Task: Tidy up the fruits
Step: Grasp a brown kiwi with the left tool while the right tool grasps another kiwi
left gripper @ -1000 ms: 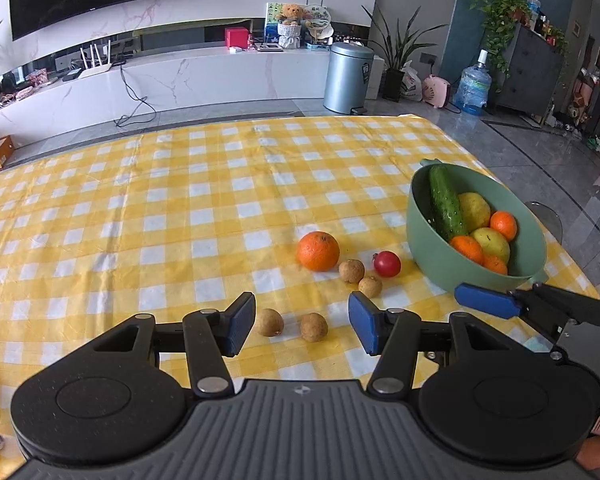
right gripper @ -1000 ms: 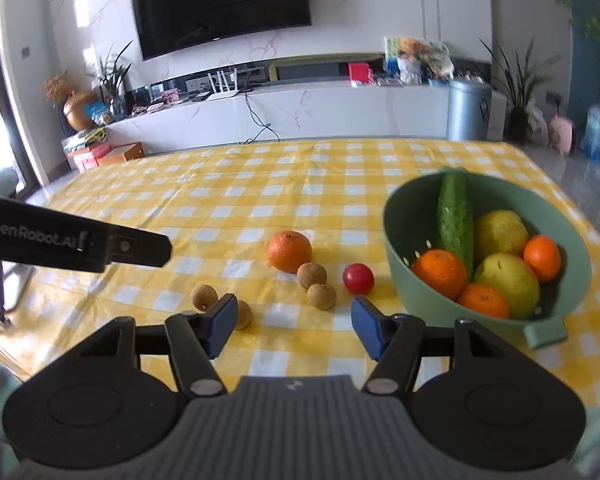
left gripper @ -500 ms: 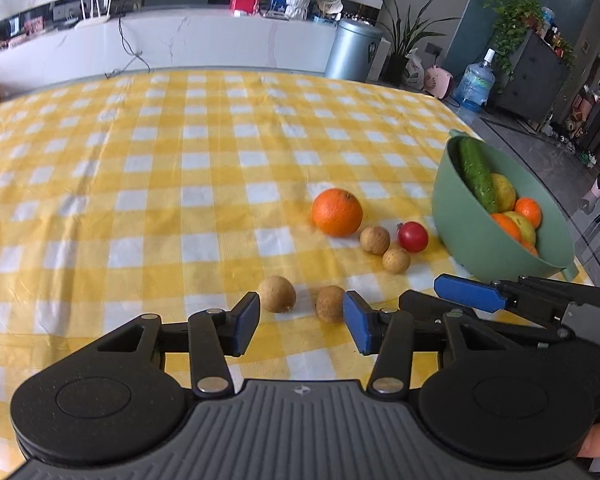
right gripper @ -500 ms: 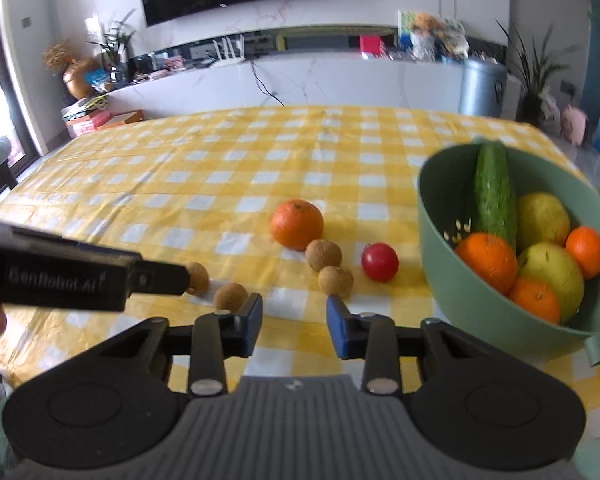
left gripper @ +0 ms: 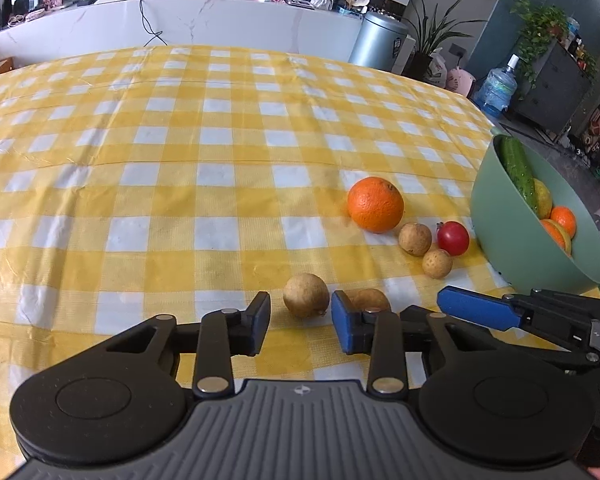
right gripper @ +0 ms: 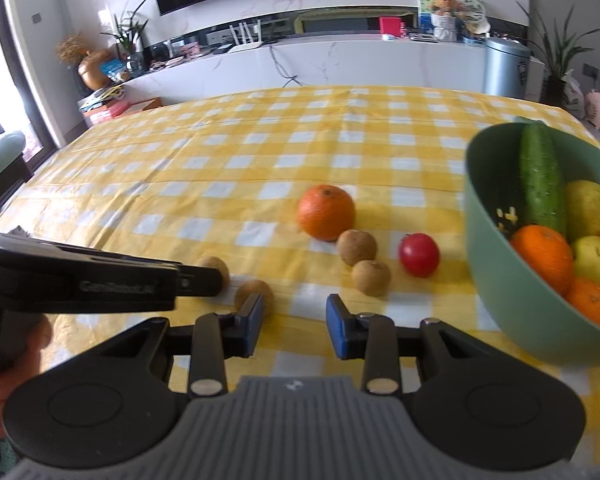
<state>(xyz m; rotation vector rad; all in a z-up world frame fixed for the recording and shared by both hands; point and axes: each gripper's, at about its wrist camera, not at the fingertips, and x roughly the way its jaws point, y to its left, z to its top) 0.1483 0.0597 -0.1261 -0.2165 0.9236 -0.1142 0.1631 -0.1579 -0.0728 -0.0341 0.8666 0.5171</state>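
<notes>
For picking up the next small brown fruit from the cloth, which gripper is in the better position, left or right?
Left, probably. The left gripper is open with the small brown fruit centred just ahead of its jaws. The right gripper, also open, has only bare cloth directly ahead.

Left gripper [left gripper: 301,322] open, a brown fruit [left gripper: 305,294] just ahead at 12 o'clock; bowl [left gripper: 516,248] at 2 o'clock.
</notes>
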